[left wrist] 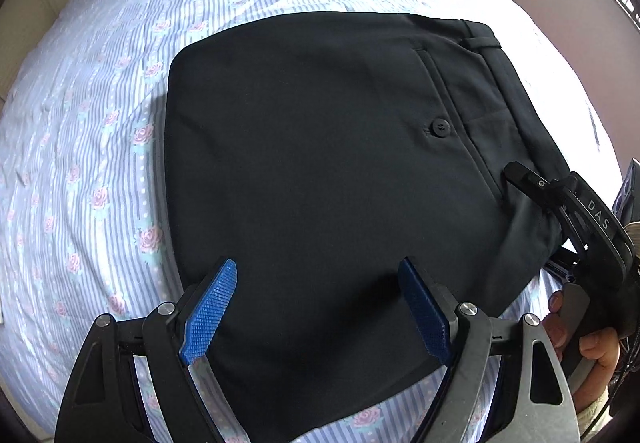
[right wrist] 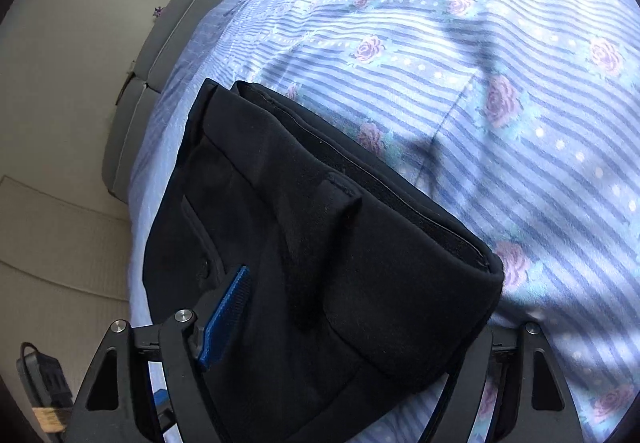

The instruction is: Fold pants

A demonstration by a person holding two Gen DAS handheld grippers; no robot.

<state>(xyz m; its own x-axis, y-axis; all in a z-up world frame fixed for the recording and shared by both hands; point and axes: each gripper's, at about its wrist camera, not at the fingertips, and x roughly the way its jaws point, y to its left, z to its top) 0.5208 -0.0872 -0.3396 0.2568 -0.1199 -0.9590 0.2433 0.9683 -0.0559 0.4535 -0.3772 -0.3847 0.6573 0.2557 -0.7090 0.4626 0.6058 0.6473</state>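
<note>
Black pants (left wrist: 320,163) lie folded into a compact stack on the bed, with a back pocket button (left wrist: 439,127) and the waistband toward the right. My left gripper (left wrist: 318,275) is open, its blue pads (left wrist: 210,315) spread over the near edge of the pants. My right gripper (right wrist: 344,307) is at the waistband corner (right wrist: 400,243); the cloth lies between its fingers and hides the right one. Its left blue pad (right wrist: 224,319) stands apart from the cloth. It also shows in the left wrist view (left wrist: 568,211).
The bed has a blue striped sheet with pink roses (left wrist: 100,163). A grey headboard or bed frame (right wrist: 160,55) and a beige wall lie beyond. A dark device (right wrist: 44,383) sits on the floor at the lower left.
</note>
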